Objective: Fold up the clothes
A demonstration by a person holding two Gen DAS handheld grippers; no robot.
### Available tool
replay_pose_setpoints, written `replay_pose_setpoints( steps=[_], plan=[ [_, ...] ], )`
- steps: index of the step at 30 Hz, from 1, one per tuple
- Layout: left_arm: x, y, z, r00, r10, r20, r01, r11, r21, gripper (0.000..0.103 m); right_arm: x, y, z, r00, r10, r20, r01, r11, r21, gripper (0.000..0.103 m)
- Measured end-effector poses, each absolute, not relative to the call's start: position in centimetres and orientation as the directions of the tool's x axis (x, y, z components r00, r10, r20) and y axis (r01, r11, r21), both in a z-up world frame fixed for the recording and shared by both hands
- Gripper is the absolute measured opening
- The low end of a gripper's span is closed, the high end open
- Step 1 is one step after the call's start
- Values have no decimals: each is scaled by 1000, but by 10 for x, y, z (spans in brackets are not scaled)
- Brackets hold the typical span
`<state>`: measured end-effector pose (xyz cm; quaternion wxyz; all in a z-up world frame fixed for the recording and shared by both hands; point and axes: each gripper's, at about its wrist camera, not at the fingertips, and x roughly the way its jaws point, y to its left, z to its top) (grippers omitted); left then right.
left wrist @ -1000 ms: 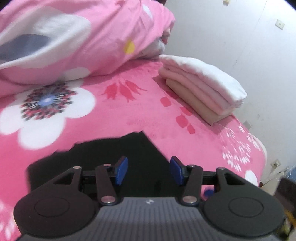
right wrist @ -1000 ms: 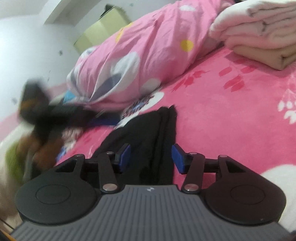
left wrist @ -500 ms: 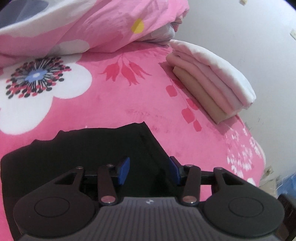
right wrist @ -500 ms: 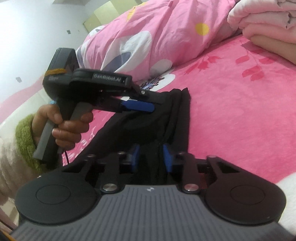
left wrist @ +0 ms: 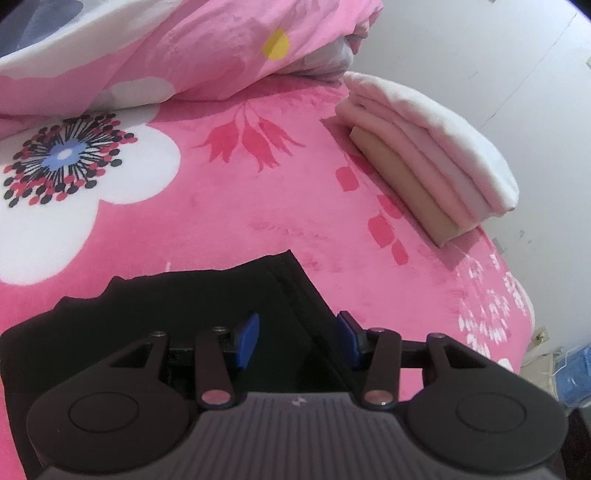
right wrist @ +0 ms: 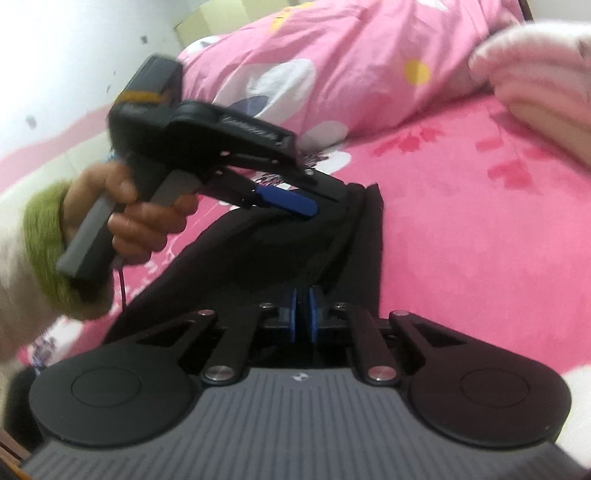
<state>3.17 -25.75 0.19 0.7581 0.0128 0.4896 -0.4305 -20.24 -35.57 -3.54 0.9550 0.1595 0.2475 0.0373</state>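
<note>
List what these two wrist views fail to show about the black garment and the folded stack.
- black garment, left wrist view: near part hidden by the left gripper body; its type is unclear.
- black garment, right wrist view: pinched fabric hidden behind the right gripper.
- folded stack, right wrist view: blurred, cut off by the right edge.

On the bed [left wrist: 229, 206] you see a pink floral blanket spread flat. A pink flowered duvet [left wrist: 207, 40] lies bunched along its far side. Behind the bed you have a white wall [left wrist: 480, 55]. In the right wrist view, a yellowish cabinet [right wrist: 195, 26] stands beyond the duvet.
</note>
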Motion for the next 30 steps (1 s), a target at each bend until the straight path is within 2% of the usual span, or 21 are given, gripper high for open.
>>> replay_pose_setpoints(
  steps=[5, 10, 14, 16, 17, 18, 19, 20, 25, 27, 30],
  plan=[
    [23, -277, 9, 184, -581, -793, 714, 633, -298, 52, -205, -338, -29, 878, 85, -471, 12, 980, 198, 5],
    [7, -302, 8, 245, -448, -860, 759, 640, -117, 49, -206, -320, -25, 874, 24, -485, 12, 997, 71, 5],
    [-8, -316, 5, 312, -382, -870, 791, 612, 15, 48, -207, -307, -22, 872, -20, -489, 11, 1000, -22, 5],
    [-13, -320, 3, 344, -362, -866, 792, 608, 61, 41, -208, -302, -21, 872, -36, -488, 10, 998, -54, 5],
    [-15, -320, 3, 360, -358, -862, 790, 609, 77, 31, -208, -300, -20, 873, -42, -486, 11, 998, -67, 5],
    [-16, -320, 3, 374, -356, -857, 783, 615, 87, 24, -209, -299, -19, 874, -46, -484, 11, 997, -73, 5],
    [-15, -318, 3, 379, -360, -853, 776, 625, 81, 14, -210, -299, -19, 875, -46, -482, 12, 997, -73, 5],
    [-14, -316, 3, 382, -365, -849, 769, 635, 73, 10, -210, -299, -18, 876, -46, -481, 16, 998, -66, 5],
    [-3, -295, 5, 356, -438, -825, 720, 692, -57, 6, -218, -315, -19, 870, -34, -492, 72, 996, 58, 11],
    [-1, -286, 6, 351, -475, -807, 702, 704, -109, 6, -222, -325, -21, 868, -22, -497, 96, 988, 122, 21],
    [0, -278, 9, 354, -501, -789, 690, 710, -141, 5, -227, -339, -22, 871, -2, -490, 124, 969, 215, 26]
  ],
)
